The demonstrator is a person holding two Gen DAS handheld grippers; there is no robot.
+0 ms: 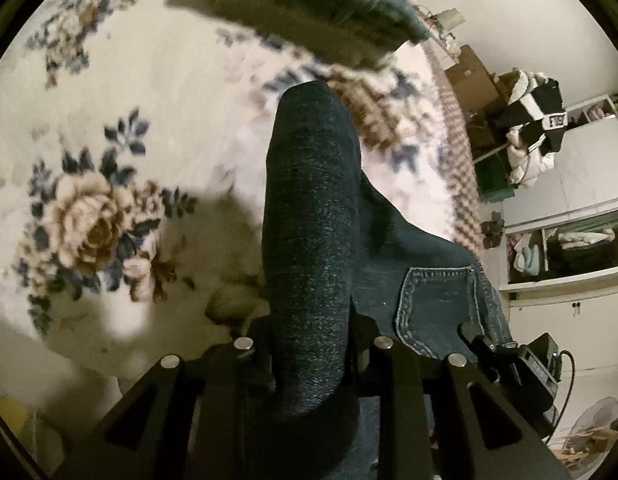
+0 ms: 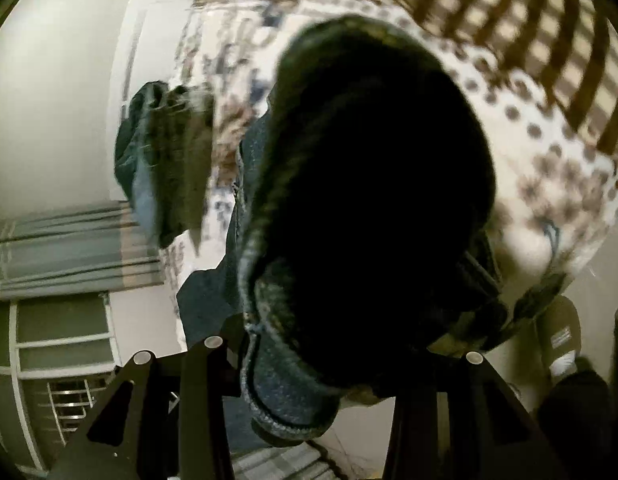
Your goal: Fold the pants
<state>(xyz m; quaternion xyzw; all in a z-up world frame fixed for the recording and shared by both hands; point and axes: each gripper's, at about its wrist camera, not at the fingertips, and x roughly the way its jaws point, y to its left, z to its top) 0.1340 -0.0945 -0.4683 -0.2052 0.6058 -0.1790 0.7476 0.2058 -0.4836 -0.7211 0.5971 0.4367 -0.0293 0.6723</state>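
Note:
Dark blue denim pants [image 1: 309, 240] hang lifted over a floral bedspread [image 1: 121, 92]. My left gripper [image 1: 309, 348] is shut on a thick fold of the denim, which rises between its fingers. A back pocket [image 1: 437, 304] shows to the right. My right gripper [image 2: 341, 352] is shut on the pants [image 2: 293, 392] too; a dark bunch of denim with a stitched hem fills its view. The right gripper's body [image 1: 509, 360] shows at the lower right of the left wrist view. A further part of the jeans [image 1: 317, 4] lies folded at the top of the bed.
The bedspread [image 2: 521, 160] has a dotted and checked border. A pile of black and white clothes [image 1: 533, 128] and cardboard boxes [image 1: 473, 76] stand beside the bed. White shelves [image 1: 569, 240] hold garments. A window with bars [image 2: 65, 368] and a curtain [image 2: 61, 248] are on the left.

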